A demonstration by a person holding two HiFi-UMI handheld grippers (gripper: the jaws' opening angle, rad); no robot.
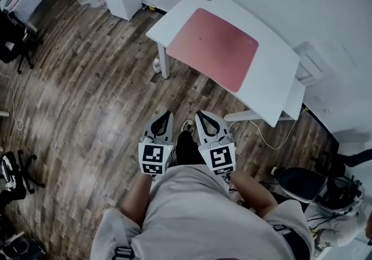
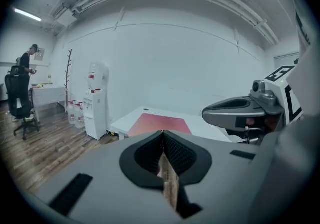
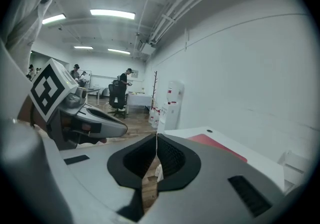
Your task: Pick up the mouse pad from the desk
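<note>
**Close-held grippers shut; pad on desk, untouched**

Grey shirt (image 1: 192, 206) of the person fills the near edge of the head view, w/ both grippers held just in front of it, side by side over the wood floor (image 1: 87, 96). Left gripper (image 1: 165, 118) has its jaws pressed together, nothing btwn them. Right gripper (image 1: 201, 117) is likewise closed & empty. Both point toward the white desk (image 1: 273, 87), which stands well apart from them.

Mouse pad (image 1: 212, 48), reddish & flat, lies on the desk top & covers much of it. One long edge runs near the desk's front rim. Nothing touches it.

Step in hand, judging from this: the approach, i.e. no reach or grasp begun.

Next move prob. calls for:
- getting up to the desk's front side
- opening at least one gripper's jaws
- working a jaw under a pad edge, since the pad sits flush & looks thin; the corner nearest the rim seems the easiest spot to pinch.
</note>
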